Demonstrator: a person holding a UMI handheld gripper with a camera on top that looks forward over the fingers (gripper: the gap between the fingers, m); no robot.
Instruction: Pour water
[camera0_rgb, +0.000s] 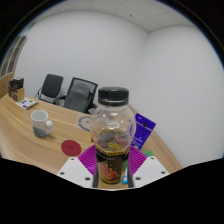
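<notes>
We grip the bottle (111, 135) upright between both fingers (90, 160), cap on, mug (40, 123) well apart, pouring not yet begun

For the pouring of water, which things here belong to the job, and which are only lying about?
For the job: bottle with black cap, held between the fingers of the gripper; white mug on the table.

Lying about: red coaster, purple packet, two office chairs.

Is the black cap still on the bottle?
Yes. The bottle, held between the fingers of the hand-held gripper, has its black cap on top.
</notes>
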